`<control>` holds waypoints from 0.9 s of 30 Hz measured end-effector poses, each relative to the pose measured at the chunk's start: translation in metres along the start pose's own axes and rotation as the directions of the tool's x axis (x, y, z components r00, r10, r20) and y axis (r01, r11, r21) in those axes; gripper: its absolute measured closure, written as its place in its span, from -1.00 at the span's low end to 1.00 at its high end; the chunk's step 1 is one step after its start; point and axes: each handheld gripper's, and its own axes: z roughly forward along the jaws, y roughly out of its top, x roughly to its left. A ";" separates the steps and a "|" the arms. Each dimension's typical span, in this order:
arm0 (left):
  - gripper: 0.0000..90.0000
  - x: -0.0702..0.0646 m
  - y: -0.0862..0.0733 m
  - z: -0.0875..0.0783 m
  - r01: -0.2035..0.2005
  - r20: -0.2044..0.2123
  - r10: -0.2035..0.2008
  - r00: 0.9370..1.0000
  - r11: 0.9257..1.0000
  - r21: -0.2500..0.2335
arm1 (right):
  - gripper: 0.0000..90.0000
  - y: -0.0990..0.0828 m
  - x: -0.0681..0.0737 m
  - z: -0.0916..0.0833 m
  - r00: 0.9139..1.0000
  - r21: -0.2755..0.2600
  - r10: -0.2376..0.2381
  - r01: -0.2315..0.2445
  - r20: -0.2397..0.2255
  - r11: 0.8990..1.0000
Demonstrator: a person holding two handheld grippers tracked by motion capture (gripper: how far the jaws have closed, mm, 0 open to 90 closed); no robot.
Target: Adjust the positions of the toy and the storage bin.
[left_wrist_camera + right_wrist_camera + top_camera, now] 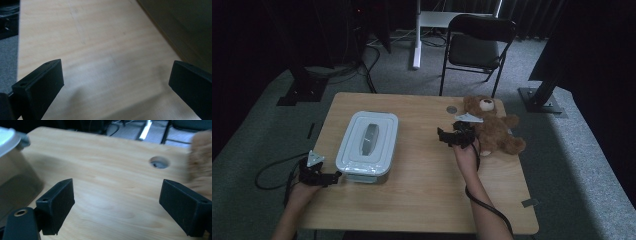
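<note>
— Is there any writing to read?

— None can be made out. The pictures are dim, and no letters show on the box or the teddy bear.

— What is the right gripper doing?

— Its jaws stand wide apart with nothing between them, just bare table. It sits just beside the teddy bear, on the side nearer the box. In the right gripper view, brown fur shows at the edge, close to one jaw (too blurry to tell if they touch).

— And the left gripper?

— Wide open too, and holding nothing. It sits just beside the box's near corner, close to the table's edge.

— Where is the teddy bear?

— It lies on the table, well apart from the box, on the far side of the right gripper. A small round hole in the table is near its head.

— And the box?

— Its lid is on.
</note>
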 end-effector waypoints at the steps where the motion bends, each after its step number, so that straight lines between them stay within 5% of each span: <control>1: -0.99 0.002 0.002 0.001 0.008 -0.003 -0.008 1.000 1.000 -0.003 | -0.73 -0.002 0.004 0.004 1.000 0.007 -0.005 0.005 -0.008 1.000; 15: -0.99 0.024 0.040 0.015 0.028 -0.041 -0.029 0.999 0.999 -0.026 | -0.73 -0.018 0.058 0.060 0.994 0.068 -0.047 0.053 -0.099 0.996; 27: -0.99 0.005 0.054 0.035 -0.017 0.024 0.017 1.000 1.000 -0.013 | -0.73 -0.025 0.098 0.093 0.982 0.116 -0.068 0.089 -0.175 0.989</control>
